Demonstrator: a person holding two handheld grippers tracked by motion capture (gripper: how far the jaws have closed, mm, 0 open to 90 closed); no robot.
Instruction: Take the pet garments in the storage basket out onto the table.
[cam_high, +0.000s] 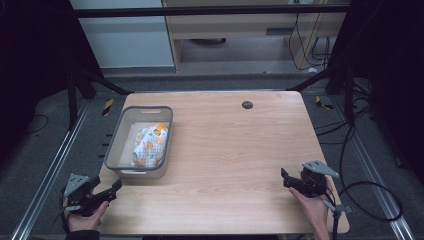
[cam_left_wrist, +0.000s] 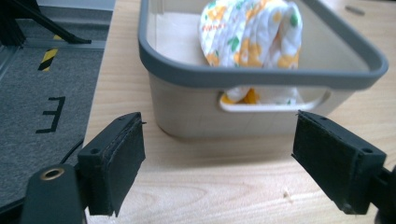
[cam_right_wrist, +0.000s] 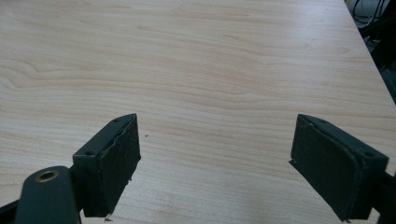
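Your left gripper (cam_left_wrist: 219, 154) sits at the table's near-left corner, jaws wide apart, nothing between them, and dead ahead at 12 o'clock in its own view is the grey bin (cam_left_wrist: 261, 74), handle slot facing you. Table (cam_high: 240, 145) is bare wood otherwise. Bin's long axis runs 6 to 12 in the high view; printed cloth bundle (cam_high: 150, 145) lies inside along that axis. Your right gripper (cam_high: 295, 181) holds at the near-right edge, jaws also spread, empty, well apart from the bin. Left hand is nearer, likely the reaching one
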